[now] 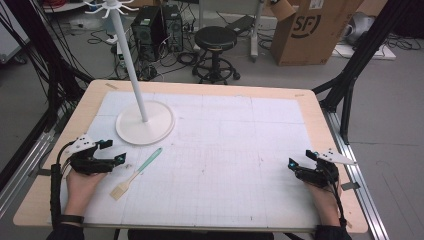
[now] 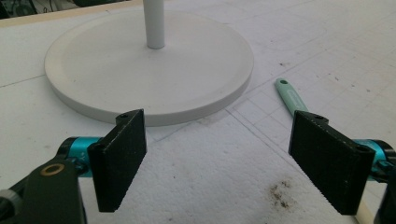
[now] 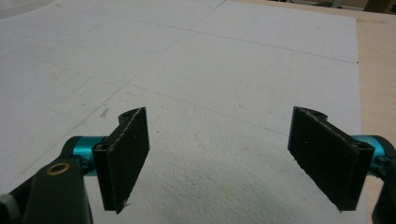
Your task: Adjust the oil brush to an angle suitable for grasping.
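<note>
From my remote seat, I see a person's two hands resting at the near edge of a wooden table (image 1: 310,107) covered by a white gridded mat (image 1: 225,150), each holding a two-jaw gripper. The landmark here is the white stand (image 1: 145,122), a round flat base with a tall white pole rising from it and a ring of hooks at its top, set on the far left part of the mat. The left gripper (image 1: 114,152) sits on the near side of that stand's base, close to it, its jaws spread wide with nothing between them; in the left gripper view the base lies straight ahead of the left gripper (image 2: 219,163). A small brush with a mint-green handle (image 1: 136,173) lies flat on the mat just near of the stand's base and just right of the left gripper, its pale wooden head toward the person and its green end toward the stand (the green tip shows past the right-hand jaw in the left gripper view (image 2: 289,95)). The right gripper (image 1: 303,159) rests well apart from the stand, across the mat toward the table's near right edge, its jaws likewise parted and empty; the right gripper view shows bare mat ahead of the right gripper (image 3: 219,163). Beyond the table, behind the stand, I make out a black stool (image 1: 216,42), computer towers (image 1: 159,27) and a cardboard box (image 1: 310,30) on the floor
</note>
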A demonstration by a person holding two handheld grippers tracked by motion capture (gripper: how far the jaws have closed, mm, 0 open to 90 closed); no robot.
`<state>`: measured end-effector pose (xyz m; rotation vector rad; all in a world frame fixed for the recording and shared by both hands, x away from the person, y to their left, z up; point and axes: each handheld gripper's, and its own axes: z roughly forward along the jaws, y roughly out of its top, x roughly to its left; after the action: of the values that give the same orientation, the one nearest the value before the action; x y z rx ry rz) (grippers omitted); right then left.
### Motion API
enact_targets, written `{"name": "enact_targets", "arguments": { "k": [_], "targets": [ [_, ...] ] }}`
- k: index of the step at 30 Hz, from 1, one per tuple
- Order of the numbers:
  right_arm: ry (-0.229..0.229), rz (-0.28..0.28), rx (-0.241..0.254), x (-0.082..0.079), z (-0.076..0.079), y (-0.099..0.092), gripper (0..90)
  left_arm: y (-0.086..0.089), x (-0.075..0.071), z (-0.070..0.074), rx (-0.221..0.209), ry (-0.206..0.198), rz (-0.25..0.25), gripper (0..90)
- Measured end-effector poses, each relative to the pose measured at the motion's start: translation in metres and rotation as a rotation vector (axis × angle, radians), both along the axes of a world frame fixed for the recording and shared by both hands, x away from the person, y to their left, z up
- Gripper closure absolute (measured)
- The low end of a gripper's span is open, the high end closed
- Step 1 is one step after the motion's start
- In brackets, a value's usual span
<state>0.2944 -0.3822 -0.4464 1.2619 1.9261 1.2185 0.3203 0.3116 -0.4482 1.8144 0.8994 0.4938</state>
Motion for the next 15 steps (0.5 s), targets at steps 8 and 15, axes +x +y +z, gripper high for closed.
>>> {"name": "enact_targets", "arguments": {
  "k": [8, 15],
  "targets": [
    [0.004, -0.008, 0.016, 0.0007, -0.0002, -0.0013, 20.2, 0.0004, -0.0001, 0.0002, -0.004, -0.001, 0.005, 19.9],
    [0.003, 0.004, -0.005, 0.0011, -0.0004, 0.0006, 20.3, 0.0052, -0.002, 0.0049, -0.031, 0.013, 0.03, 19.8]
  ]
}}
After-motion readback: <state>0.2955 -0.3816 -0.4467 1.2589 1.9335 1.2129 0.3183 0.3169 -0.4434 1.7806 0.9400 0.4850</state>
